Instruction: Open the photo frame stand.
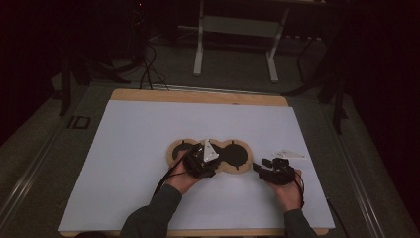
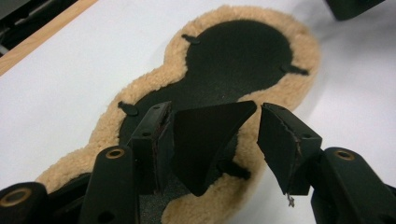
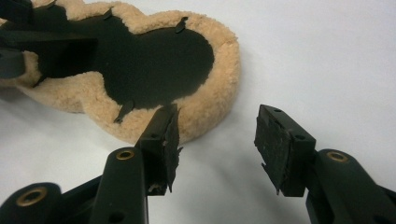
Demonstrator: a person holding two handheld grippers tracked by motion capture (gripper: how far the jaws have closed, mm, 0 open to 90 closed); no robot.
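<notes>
Three-lobed fleece pad (image 1: 239, 154): flat on the white sheet (image 1: 148, 139), black face up, woolly tan rim (image 2: 308, 60) all round; under and ahead of the left claw (image 1: 204, 161), just off the left-hand jaw of the right claw (image 1: 262, 167).
Long axis: straight through the three lobes, from beneath the left claw out ahead of its jaws; end lobe (image 3: 154, 60) beside the right claw.
Left claw state (image 2: 212, 121): released, jaws apart; raised black flap (image 2: 205, 140) between them, leaning on one pad, clear of the other.
Right claw state (image 3: 215, 126): released, nothing between the jaws, low over the sheet.
Likely handling: light, limp, floppy; probably sagging if lifted by one end. Fleece soft and compressible, so a sure bite. Black face thin and smooth, likely slippery, apt to fold.
Where to grip: woolly rim at the end lobe nearest the right claw, one jaw under and one over; or the raised flap, already inside the left claw.
Fragility: low; some risk of creasing the flap.
</notes>
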